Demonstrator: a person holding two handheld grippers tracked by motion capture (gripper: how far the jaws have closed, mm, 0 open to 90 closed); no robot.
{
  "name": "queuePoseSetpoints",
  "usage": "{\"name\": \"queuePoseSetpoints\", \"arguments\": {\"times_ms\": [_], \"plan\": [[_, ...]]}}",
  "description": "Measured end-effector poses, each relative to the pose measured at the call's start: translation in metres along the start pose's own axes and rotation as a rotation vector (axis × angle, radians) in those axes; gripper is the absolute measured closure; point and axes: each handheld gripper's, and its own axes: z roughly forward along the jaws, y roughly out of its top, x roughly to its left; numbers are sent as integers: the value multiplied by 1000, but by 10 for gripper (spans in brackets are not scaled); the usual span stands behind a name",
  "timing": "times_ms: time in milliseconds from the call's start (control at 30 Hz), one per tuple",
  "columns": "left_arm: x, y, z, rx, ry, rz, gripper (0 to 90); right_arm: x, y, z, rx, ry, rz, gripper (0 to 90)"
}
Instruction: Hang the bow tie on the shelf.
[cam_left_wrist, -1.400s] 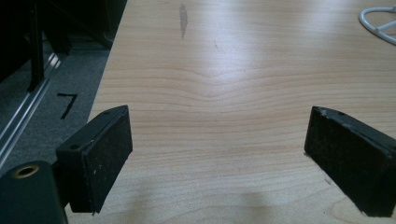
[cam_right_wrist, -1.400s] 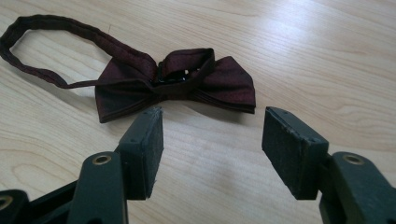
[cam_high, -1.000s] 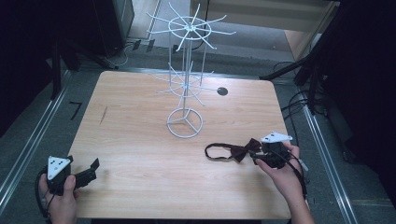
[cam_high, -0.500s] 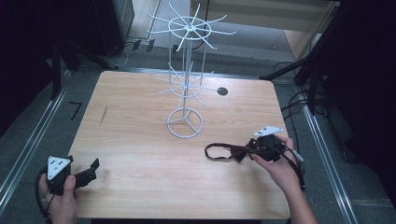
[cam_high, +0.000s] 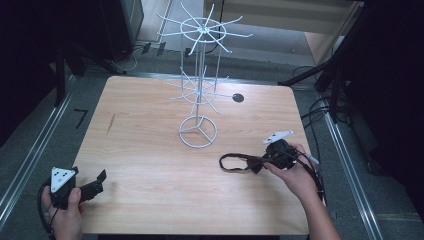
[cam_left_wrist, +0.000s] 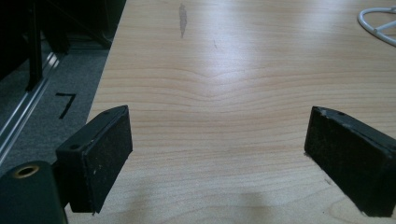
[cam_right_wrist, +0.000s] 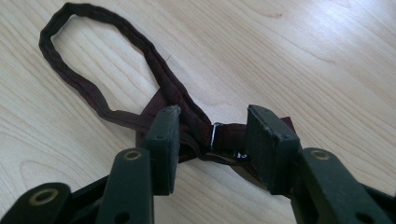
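My right tool (cam_right_wrist: 212, 140) has just been closing, its jaws straddling the bow tie's (cam_right_wrist: 187, 123) knot on the bench (cam_high: 150, 125); whether they grip, I can't tell. My left tool (cam_left_wrist: 217, 158) gapes wide, holding nothing.

high: above near edge, facing forward-down | gripper views: close, low over table (cam_high: 150, 150) | shared: tabletop

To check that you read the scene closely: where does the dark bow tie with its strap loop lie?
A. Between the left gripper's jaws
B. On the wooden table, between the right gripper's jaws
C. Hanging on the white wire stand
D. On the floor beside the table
B: the bow tie lies flat on the table, its knot between the jaws of the right gripper; its loop trails over the wood.
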Motion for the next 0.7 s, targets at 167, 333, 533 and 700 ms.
{"name": "queuePoseSetpoints", "arguments": {"times_ms": [167, 333, 533, 700], "plan": [[0, 0, 0, 0, 0, -1, 84, 2, 6, 5, 38, 14, -30, 590], [0, 0, 0, 0, 0, -1, 84, 3, 8, 8, 52, 17, -41, 600], [0, 0, 0, 1, 0, 0, 84, 7, 10, 16, 75, 19, -64, 622], [0, 0, 0, 0, 0, -1, 84, 11, 11, 25, 107, 7, -96, 673]]}}
